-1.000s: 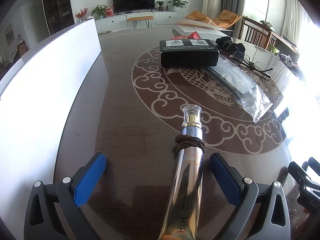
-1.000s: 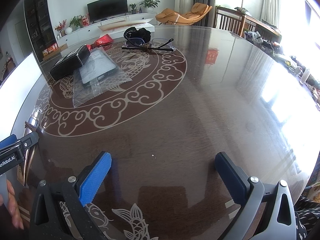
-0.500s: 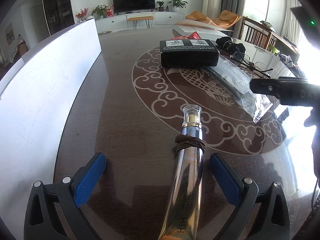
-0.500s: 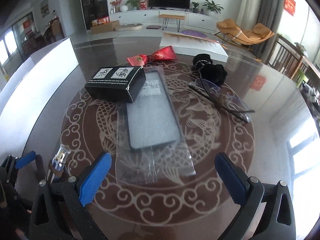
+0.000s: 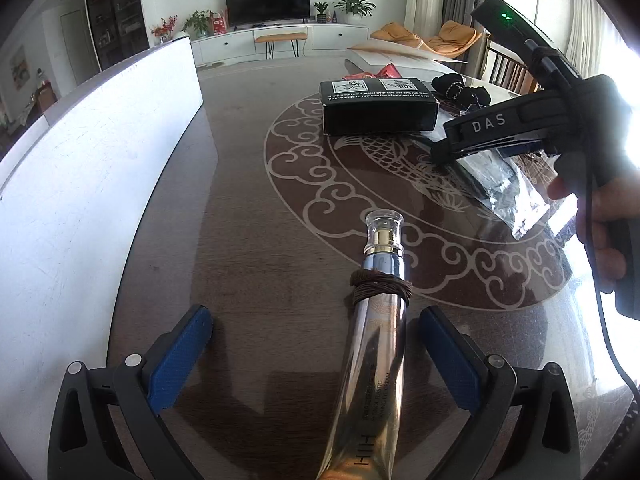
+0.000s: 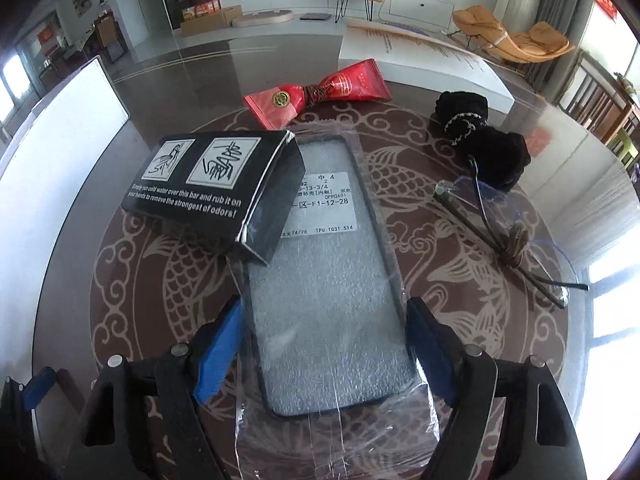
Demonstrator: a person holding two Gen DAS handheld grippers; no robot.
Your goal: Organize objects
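A silver cream tube with a brown cord round its neck lies on the dark table between the fingers of my open left gripper, nearer the right finger and touching neither pad. My right gripper points down over a phone case in a clear plastic bag. Its jaws are closing, with the case's near end between the blue pads, which stand at its edges. In the left wrist view the right gripper hangs over the bagged case, held by a hand.
A black printed box overlaps the bag's far left corner. Behind lie a red packet, a black fabric pouch and folded glasses. A white board stands along the table's left side, and a white flat box sits at the back.
My right gripper swung left across the table to stand over the bagged phone case, and its jaws have narrowed around it. It came into the left wrist view. The left gripper and tube stayed still.
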